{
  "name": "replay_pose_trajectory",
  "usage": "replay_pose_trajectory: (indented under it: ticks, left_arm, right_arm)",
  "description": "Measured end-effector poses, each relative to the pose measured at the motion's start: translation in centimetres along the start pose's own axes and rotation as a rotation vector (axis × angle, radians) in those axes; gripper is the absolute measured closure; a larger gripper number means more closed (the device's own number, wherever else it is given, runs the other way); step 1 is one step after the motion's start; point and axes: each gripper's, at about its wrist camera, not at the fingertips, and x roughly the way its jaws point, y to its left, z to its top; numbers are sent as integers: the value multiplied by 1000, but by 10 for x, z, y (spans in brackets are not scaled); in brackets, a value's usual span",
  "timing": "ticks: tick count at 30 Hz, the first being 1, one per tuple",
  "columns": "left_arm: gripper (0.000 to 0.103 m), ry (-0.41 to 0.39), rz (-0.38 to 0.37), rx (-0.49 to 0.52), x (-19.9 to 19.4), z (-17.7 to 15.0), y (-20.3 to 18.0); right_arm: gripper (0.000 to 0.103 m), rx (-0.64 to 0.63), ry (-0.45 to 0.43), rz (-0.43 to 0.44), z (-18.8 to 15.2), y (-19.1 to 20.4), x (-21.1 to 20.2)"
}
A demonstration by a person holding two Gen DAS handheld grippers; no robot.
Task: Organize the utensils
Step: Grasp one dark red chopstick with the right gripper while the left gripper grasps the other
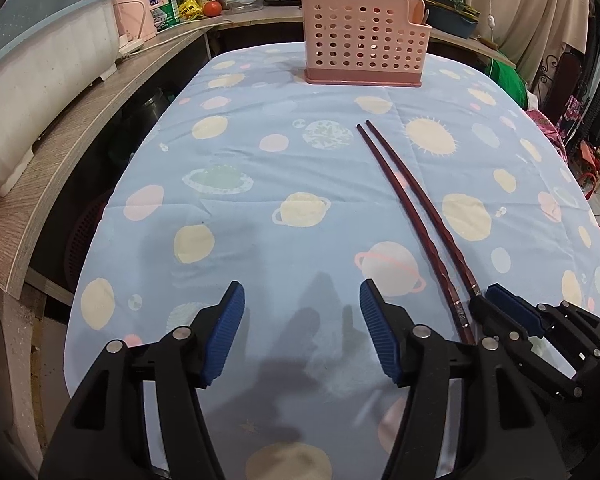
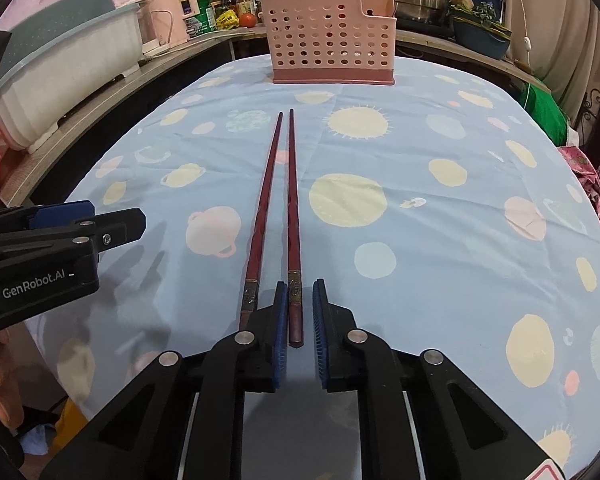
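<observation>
Two dark red chopsticks lie side by side on the planet-print tablecloth, tips toward a pink perforated utensil holder at the far edge. My right gripper is narrowly open, its blue pads around the near end of the right chopstick; the left chopstick lies just outside the left pad. My left gripper is open and empty over the cloth, left of the chopsticks. The holder and right gripper also show in the left wrist view.
A wooden shelf along the left carries a white dish rack. A cluttered counter with pots, bottles and a tomato runs behind the holder. The left gripper body shows at the right wrist view's left.
</observation>
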Motion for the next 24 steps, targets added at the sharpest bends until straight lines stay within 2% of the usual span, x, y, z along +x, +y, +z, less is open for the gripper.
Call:
replay_pose_trajectory:
  ticks: [10,12,16,20,24]
  left_arm:
    - [29,19,-73,50,-2,-9,-32]
    - [23,23,-87,68,-2,-12,-42]
    - [21,28,-111,104,1,-15,-64]
    - [23,32,-106,120,9,-16,-77]
    - [42,84,-113,108,22,-16,-77]
  right_arm:
    - [96,117,4,-27,-15,-43,-18]
    - [96,145,7,-25,-18,-52,-22]
    - [96,182,9,-7,-23,-61,-26]
    - [96,181,6,5,-25,-59,-27]
    - [96,168,5,9,-26,-56,-27]
